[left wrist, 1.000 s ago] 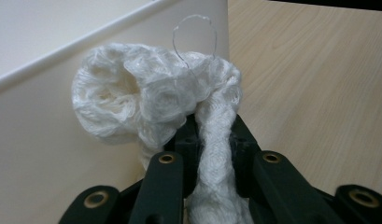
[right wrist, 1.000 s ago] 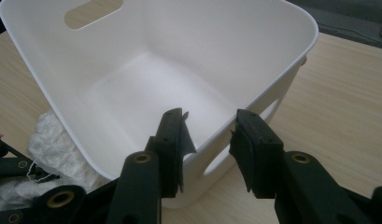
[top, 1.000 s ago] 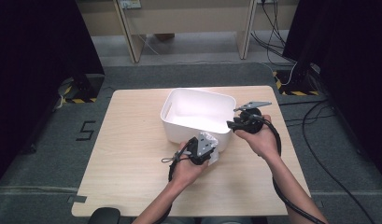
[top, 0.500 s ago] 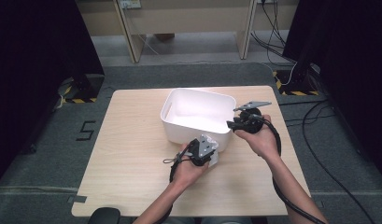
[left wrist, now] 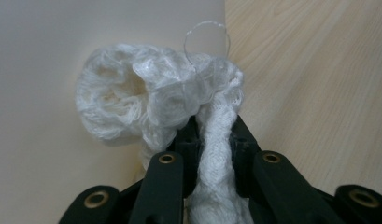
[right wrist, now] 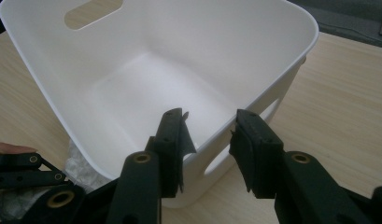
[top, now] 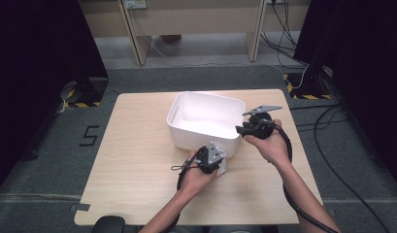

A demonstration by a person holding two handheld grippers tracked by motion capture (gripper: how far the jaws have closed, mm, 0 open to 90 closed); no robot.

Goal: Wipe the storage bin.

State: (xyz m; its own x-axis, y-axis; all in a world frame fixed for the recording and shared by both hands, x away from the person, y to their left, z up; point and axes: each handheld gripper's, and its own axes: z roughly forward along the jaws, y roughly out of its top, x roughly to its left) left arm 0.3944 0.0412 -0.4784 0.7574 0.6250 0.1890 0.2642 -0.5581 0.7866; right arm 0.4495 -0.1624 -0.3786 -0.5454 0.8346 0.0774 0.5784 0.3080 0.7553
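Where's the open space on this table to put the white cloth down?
The table's left half, beside the white bin, is bare wood. The bin's inside is empty too. The near right is crowded: the left claw grips the white cloth against the bin, right claw at its rim.

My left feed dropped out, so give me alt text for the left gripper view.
The left hand-held gripper is shut on a bunched white knitted cloth, which bulges above the black jaws. Behind it are the white bin's wall and, at right, the wooden table.

Both black two-jaw grippers, left [top: 216, 162] and right [top: 247, 127], bore brass-ringed screws, grey three-cornered plates and trailing black cables.
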